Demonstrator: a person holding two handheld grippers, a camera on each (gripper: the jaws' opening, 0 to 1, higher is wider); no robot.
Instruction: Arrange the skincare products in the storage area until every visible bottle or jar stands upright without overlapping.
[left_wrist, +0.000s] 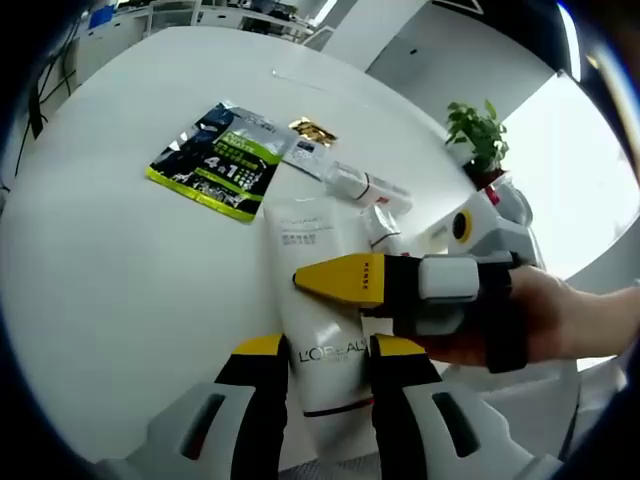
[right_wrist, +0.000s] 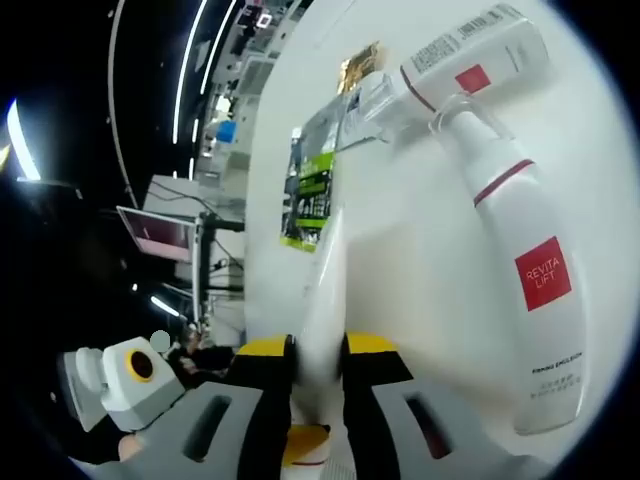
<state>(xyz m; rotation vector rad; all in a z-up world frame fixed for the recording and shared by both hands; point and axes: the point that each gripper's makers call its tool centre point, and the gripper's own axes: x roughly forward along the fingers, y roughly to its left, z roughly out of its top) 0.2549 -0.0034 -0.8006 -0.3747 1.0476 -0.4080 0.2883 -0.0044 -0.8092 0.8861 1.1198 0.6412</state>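
Both hand-held grippers, left and right, are clamping the lying L'Oreal tube, probably for standing it upright on the bench

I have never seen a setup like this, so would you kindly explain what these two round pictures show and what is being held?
A person holds a two-jaw gripper in each hand, and each gripper carries a fisheye camera looking along its own jaws.

In the left gripper view, the left gripper has its jaws around a white L'Oreal tube lying on a white table. The right gripper, held in a hand, comes in from the right and closes on the same tube.

The right gripper view looks along the tube's edge. Also lying flat: a green sachet, a small gold packet and two white Revitalift bottles.
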